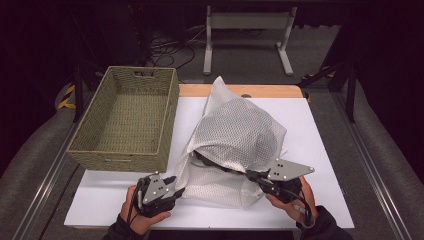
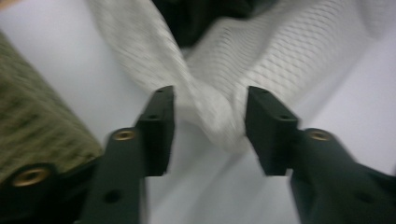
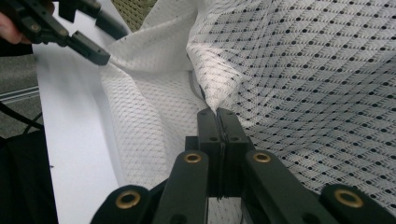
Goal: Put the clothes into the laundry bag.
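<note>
A white mesh bag [image 1: 235, 130] lies bunched on the white board [image 1: 320, 135], its mouth toward me and something dark [image 1: 210, 161] inside. My left gripper [image 1: 172, 181] is at the mouth's left edge. Its jaws stand open in the left gripper view [image 2: 210, 93], with a fold of the mesh [image 2: 215, 116] hanging loose between the pads. My right gripper [image 1: 250, 175] is at the mouth's right side, shut on a pinched peak of the mesh [image 3: 217, 100]. The right gripper view also shows the left gripper [image 3: 95, 50] far off at the bag's edge.
A woven green basket [image 1: 120, 160] stands empty at the left, close to the bag and my left hand; its wall [image 2: 42, 130] shows beside the left jaw. A wooden table edge [image 1: 200, 90] lies behind the board. A metal stand [image 1: 247, 22] and cables are on the floor beyond.
</note>
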`<state>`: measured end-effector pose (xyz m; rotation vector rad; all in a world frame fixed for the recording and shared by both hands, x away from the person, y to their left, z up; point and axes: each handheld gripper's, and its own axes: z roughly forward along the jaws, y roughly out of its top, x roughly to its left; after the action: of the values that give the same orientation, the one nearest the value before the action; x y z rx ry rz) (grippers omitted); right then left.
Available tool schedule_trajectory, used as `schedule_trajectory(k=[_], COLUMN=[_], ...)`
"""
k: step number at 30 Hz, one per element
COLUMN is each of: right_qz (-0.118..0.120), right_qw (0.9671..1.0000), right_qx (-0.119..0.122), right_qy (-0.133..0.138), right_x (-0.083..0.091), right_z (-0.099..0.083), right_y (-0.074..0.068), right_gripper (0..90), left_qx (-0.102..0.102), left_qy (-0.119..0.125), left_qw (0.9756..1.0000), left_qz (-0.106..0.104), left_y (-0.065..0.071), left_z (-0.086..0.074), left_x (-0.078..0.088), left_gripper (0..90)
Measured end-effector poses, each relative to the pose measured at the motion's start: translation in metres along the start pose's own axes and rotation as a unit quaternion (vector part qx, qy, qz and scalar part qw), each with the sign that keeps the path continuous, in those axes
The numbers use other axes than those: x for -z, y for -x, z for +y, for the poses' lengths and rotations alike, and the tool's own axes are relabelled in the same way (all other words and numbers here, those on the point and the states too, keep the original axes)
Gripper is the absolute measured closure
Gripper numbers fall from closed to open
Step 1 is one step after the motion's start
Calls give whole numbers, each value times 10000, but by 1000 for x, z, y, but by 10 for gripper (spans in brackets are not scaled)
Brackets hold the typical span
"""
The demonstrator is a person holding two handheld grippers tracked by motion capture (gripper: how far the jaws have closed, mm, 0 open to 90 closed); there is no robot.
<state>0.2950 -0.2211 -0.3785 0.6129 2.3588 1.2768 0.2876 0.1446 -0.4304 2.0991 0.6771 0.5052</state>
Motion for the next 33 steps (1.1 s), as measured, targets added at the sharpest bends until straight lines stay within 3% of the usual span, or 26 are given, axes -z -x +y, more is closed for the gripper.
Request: schedule_trajectory(k=[3, 7, 9, 10, 12, 15, 17, 19, 21, 22, 26, 33], right_qz=[-15, 11, 31, 31, 15, 15, 15, -22, -74, -74, -184, -261], right_qw=[10000, 9999, 10000, 10000, 9999, 10000, 10000, 10000, 10000, 10000, 9998, 9996], right_qx=[-19, 0, 44, 44, 76, 12, -4, 17, 32, 32, -46, -133], right_qy=[85, 108, 80, 80, 73, 81, 70, 52, 37, 37, 17, 42], right_x=[5, 8, 8, 8, 9, 11, 10, 9, 7, 7, 4, 3], right_z=[1, 0, 0, 0, -1, -4, -5, -6, -6, -6, -8, -9], right_y=[1, 1, 0, 0, 0, 1, 3, 3, 3, 3, 6, 12], right_gripper=[895, 895, 895, 895, 895, 895, 895, 894, 894, 894, 894, 894], left_qx=[81, 515, 768, 768, 545, 512, 392, 253, 214, 214, 327, 159], left_qy=[-22, -141, -262, -262, -434, -565, -586, -580, -541, -541, -334, -359], left_qw=[10000, 9984, 9962, 9962, 9970, 9962, 9967, 9976, 9981, 9981, 9989, 9985], left_qz=[14, 160, 305, 305, 340, 409, 395, 275, 218, 218, -36, -374], left_y=[-6, -13, -14, -14, -10, -12, -15, -19, -23, -23, -30, -32], left_z=[6, 11, 16, 16, 23, 25, 25, 23, 21, 21, 12, -8], left_x=[-7, -29, -42, -42, -57, -66, -69, -65, -56, -56, -31, -6], left_gripper=[451, 355, 361, 371, 379, 393, 525, 766, 877, 880, 883, 871])
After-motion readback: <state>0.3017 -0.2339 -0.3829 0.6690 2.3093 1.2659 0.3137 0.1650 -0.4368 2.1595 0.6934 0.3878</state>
